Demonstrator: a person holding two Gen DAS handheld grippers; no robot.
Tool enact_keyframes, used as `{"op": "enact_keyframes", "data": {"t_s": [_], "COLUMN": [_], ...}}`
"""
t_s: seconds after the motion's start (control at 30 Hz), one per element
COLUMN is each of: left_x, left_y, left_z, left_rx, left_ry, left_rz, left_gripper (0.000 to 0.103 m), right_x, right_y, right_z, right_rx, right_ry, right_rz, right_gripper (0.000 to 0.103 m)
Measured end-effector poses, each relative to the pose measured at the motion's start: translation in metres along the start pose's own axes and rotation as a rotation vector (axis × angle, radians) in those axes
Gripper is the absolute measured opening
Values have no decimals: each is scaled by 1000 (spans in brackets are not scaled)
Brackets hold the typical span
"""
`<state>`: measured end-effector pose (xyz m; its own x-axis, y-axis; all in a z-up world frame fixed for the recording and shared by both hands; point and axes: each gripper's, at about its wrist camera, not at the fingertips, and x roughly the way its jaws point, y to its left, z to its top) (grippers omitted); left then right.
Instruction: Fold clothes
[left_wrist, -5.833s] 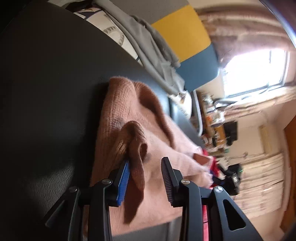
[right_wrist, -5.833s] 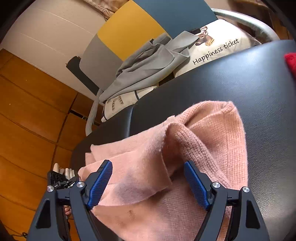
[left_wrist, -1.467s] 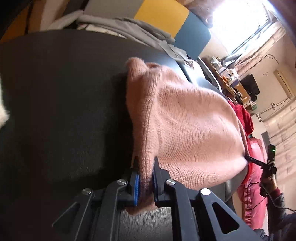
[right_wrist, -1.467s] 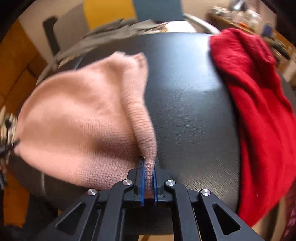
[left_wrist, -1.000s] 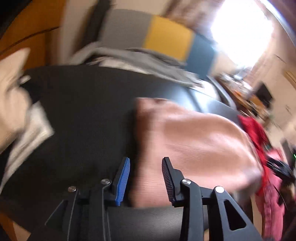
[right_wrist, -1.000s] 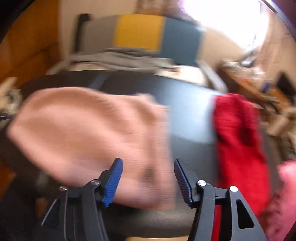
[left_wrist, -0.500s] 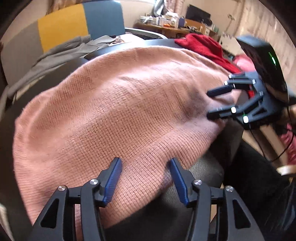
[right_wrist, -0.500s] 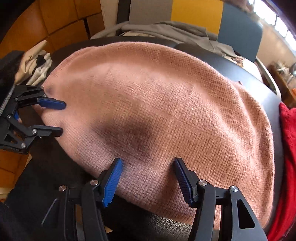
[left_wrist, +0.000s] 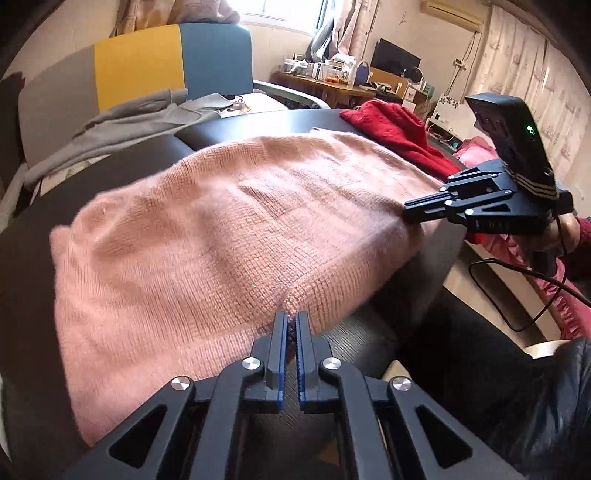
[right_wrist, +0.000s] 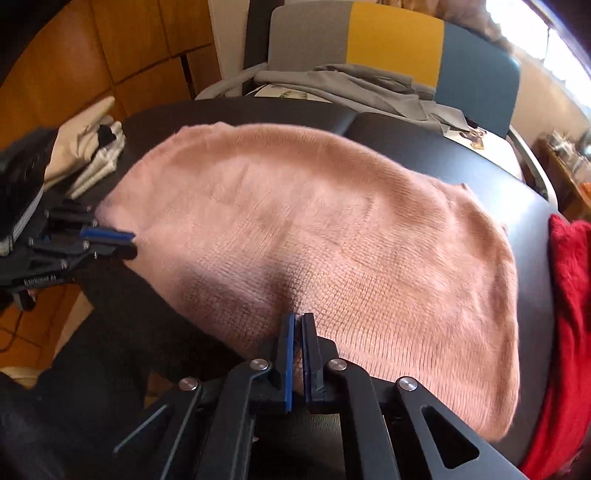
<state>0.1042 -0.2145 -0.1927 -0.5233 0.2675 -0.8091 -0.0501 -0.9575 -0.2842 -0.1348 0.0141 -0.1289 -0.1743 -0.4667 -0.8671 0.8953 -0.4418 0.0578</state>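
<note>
Left gripper (left_wrist: 291, 320), right gripper (right_wrist: 298, 320): jaws clamped (both).

Only one marking shows; on the side of the left gripper (right_wrist: 131, 243), as seen from the right wrist camera, a short line of small white print runs along the black body; it is too blurred and too small to make out letter by letter; nothing else in either view carries words, numbers or a brand that can be read.
</note>
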Motion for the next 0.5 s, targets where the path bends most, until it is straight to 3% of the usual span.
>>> {"op": "enact_keyframes", "data": {"t_s": [0.13, 0.23, 0.3, 0.4, 0.5], "left_x": [-10, -28, -47, -65, -65], "left_y": [1, 6, 13, 36, 66], "left_z": [-16, -15, -7, 11, 38], "left_rx": [-63, -95, -106, -144, -189], "left_ry": [-17, -80, -156, -246, -288], "left_rz": [-28, -36, -32, 70, 99], "left_gripper": [6, 18, 19, 20, 21], "right_x": [1, 2, 2, -4, -18], "right_y": [-2, -9, -14, -19, -29], "right_z": [-8, -8, -7, -4, 20], "right_rx": [30, 40, 47, 57, 79], "right_ry": [8, 6, 4, -20, -101], "right_rz": [24, 35, 42, 34, 21], "right_gripper": [4, 7, 21, 47, 54]}}
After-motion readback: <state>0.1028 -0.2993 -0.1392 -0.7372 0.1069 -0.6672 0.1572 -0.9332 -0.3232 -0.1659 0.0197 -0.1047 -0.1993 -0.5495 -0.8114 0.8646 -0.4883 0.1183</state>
